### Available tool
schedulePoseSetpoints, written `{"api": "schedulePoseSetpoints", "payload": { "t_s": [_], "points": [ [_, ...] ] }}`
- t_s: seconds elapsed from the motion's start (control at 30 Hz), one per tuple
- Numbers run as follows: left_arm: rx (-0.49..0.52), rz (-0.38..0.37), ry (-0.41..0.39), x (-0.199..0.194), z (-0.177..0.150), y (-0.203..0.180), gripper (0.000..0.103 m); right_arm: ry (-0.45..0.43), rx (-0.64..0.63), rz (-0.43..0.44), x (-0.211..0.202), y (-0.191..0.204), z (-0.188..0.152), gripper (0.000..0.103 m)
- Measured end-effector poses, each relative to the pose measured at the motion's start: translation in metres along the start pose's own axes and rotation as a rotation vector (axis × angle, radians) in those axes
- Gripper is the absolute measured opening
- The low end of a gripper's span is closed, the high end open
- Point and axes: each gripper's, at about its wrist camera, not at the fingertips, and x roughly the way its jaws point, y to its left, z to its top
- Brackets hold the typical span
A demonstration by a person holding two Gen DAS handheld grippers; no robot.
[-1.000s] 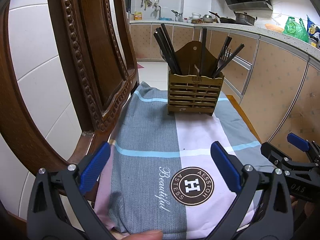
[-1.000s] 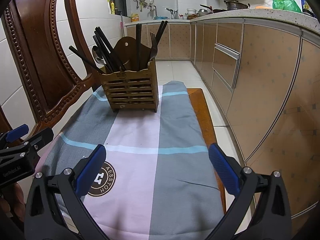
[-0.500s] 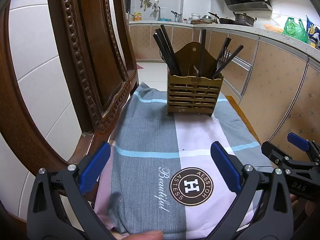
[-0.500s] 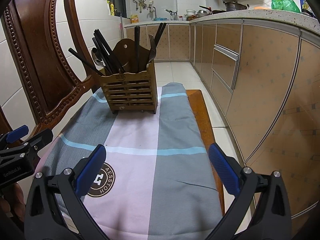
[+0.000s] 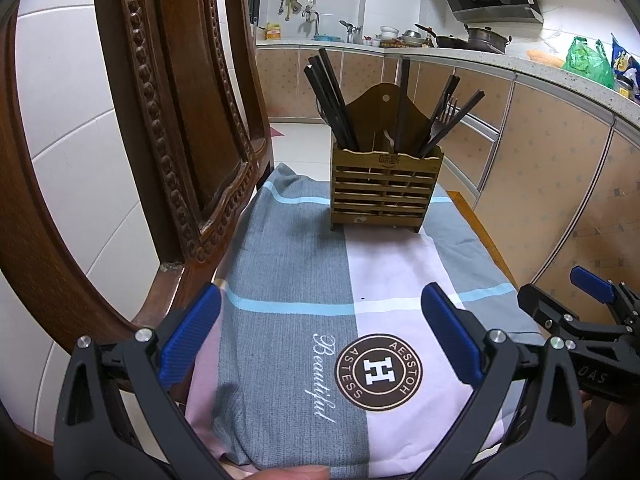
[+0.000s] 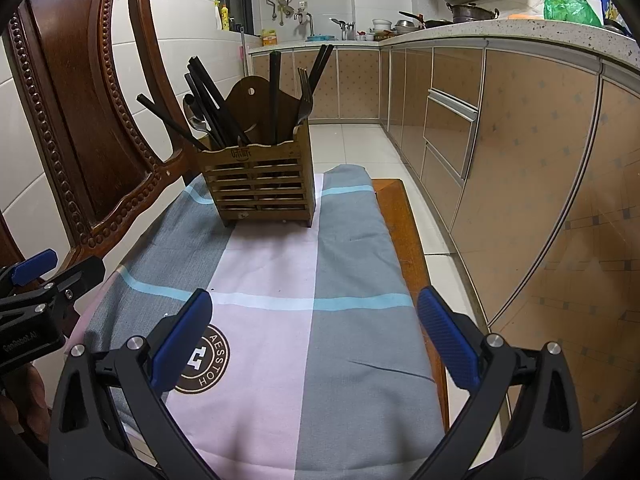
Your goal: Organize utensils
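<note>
Jaws of the left gripper (image 5: 320, 338) and right gripper (image 6: 316, 334) stand apart, holding nothing, above the cloth (image 6: 280, 280), while the utensil holder (image 6: 260, 184) with chopsticks (image 5: 332, 96) stands at its far end.

Cloth (image 5: 304, 280): bare stretch between both wide-spread grippers and utensil holder (image 5: 385, 188), passable. Left flank: carved chair back (image 5: 176, 120) close alongside. Above holder: chopsticks (image 5: 330, 96) and fork (image 5: 442, 114) splay outward, crowding approach from overhead.

A carved wooden chair (image 6: 76, 92) stands beside the striped cloth (image 6: 280, 280), kitchen cabinets (image 6: 500, 152) opposite.
</note>
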Motion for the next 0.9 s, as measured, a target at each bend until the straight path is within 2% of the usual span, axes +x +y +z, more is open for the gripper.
{"api": "schedulePoseSetpoints", "payload": {
  "t_s": [0.33, 0.53, 0.9],
  "points": [
    [0.008, -0.006, -0.001, 0.0005, 0.0000, -0.0013, 0.099, 0.000, 0.000, 0.000, 0.0001, 0.0003, 0.0001, 0.100],
    [0.009, 0.013, -0.029, -0.0041, -0.0012, -0.0021, 0.099, 0.004, -0.003, 0.000, 0.0011, -0.0001, -0.0011, 0.100],
    [-0.013, 0.003, -0.004, 0.0006, 0.0007, 0.0016, 0.099, 0.005, -0.004, 0.000, 0.0017, -0.0004, -0.0026, 0.100]
  ]
}}
